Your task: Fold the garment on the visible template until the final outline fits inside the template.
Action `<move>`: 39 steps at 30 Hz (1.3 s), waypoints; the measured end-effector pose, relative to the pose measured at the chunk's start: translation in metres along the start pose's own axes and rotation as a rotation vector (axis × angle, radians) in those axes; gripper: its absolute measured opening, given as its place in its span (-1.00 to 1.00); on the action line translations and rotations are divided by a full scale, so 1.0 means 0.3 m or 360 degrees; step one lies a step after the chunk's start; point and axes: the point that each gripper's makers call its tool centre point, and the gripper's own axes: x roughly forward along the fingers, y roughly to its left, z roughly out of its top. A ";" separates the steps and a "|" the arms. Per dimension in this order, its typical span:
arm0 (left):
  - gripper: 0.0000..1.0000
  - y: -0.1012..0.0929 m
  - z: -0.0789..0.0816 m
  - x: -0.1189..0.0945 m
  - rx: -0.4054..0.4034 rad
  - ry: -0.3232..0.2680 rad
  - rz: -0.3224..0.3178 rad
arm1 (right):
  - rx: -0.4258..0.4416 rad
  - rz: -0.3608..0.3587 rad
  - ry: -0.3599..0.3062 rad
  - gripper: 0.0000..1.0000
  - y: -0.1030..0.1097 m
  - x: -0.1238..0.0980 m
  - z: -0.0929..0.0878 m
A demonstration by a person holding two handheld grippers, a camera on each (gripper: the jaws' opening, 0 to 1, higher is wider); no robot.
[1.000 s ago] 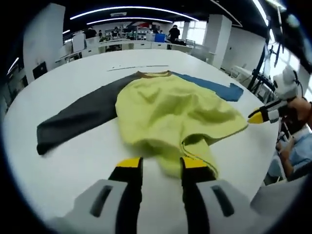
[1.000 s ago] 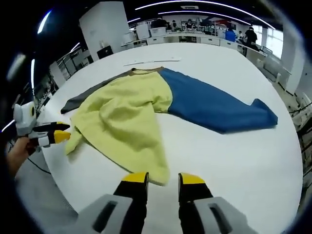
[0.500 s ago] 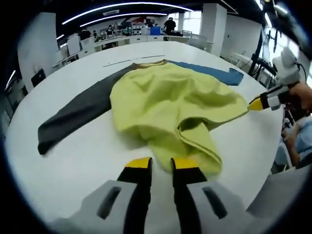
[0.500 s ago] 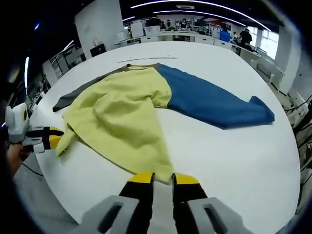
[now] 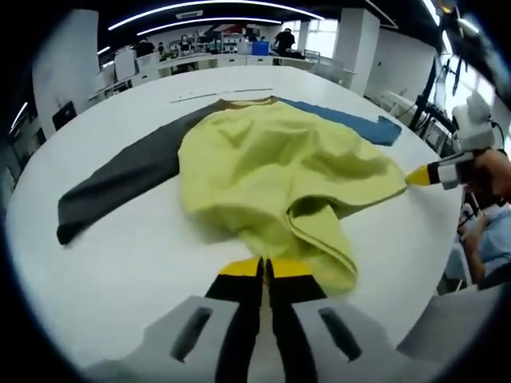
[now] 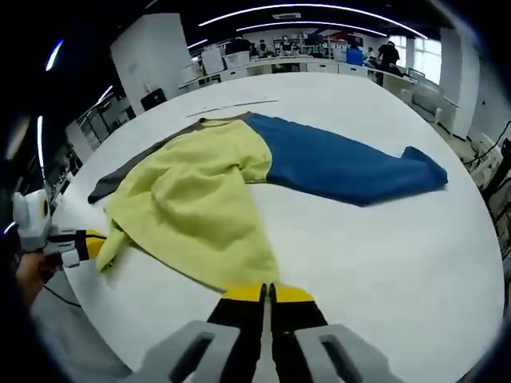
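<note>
A garment lies rumpled on the white table (image 5: 112, 255). It has a yellow body (image 5: 271, 167), a dark grey sleeve (image 5: 120, 183) and a blue sleeve (image 5: 351, 124). My left gripper (image 5: 264, 268) is shut on the near hem of the yellow body. In the right gripper view the yellow body (image 6: 192, 199) lies between the blue sleeve (image 6: 343, 163) and the grey sleeve (image 6: 128, 175). My right gripper (image 6: 267, 292) is shut on the other hem corner. Each gripper shows in the other's view: the right gripper (image 5: 421, 175) and the left gripper (image 6: 89, 243).
A thin line (image 5: 219, 96) is marked on the table beyond the collar, also seen as a thin line (image 6: 231, 104) in the right gripper view. A person's hand and sleeve (image 5: 487, 207) are at the table's edge. Desks and people stand far behind.
Both grippers have gone from open to shut on the yellow hem, one at each bottom corner. The hem near the left gripper has bunched a little.
</note>
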 end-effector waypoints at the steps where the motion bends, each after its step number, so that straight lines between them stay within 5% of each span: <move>1: -1.00 0.004 -0.001 -0.004 -0.0005 0.0006 -0.0005 | -0.0004 0.0008 0.0004 -1.00 -0.002 -0.005 0.000; 14: -1.00 0.062 0.056 -0.128 -0.0015 -0.0106 -0.0055 | -0.0037 0.0177 -0.0046 -1.00 0.043 -0.108 0.025; 25: -1.00 0.103 0.050 -0.206 -0.0012 -0.0101 -0.0072 | -0.0030 0.0234 -0.0044 -1.00 0.051 -0.202 -0.005; 39: -1.00 0.170 -0.021 -0.249 -0.0045 0.0009 -0.0013 | -0.0023 0.0292 0.0146 -1.00 0.090 -0.256 -0.172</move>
